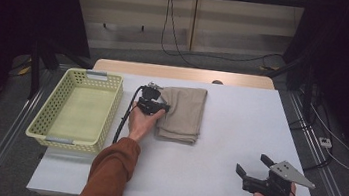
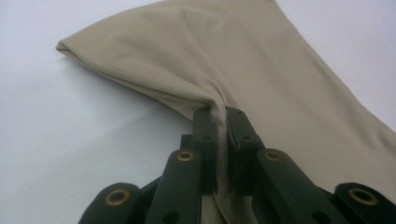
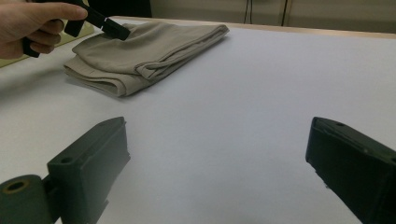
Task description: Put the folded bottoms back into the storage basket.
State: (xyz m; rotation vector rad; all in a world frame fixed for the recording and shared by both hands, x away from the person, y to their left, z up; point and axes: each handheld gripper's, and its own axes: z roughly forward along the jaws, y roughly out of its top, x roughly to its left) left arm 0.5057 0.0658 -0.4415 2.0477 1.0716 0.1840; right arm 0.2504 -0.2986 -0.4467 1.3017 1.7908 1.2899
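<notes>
A folded beige cloth (image 1: 183, 113) lies on the white table (image 1: 239, 131), a little left of its middle. My left gripper (image 1: 162, 107) is at the cloth's left edge, shut on a pinch of the fabric. In the left gripper view the cloth (image 2: 243, 60) bunches up between the two black jaws of my left gripper (image 2: 221, 114). From the right gripper view, the cloth (image 3: 144, 51) is far off at the upper left with the left gripper (image 3: 122, 32) on its edge. My right gripper (image 1: 254, 164) rests open near the table's front right corner, nothing between its jaws.
A pale yellow plastic basket (image 1: 78, 110) stands at the table's left side, close beside the left hand. Cables run over the floor behind the table. Bare tabletop lies between the cloth and the right gripper (image 3: 215, 140).
</notes>
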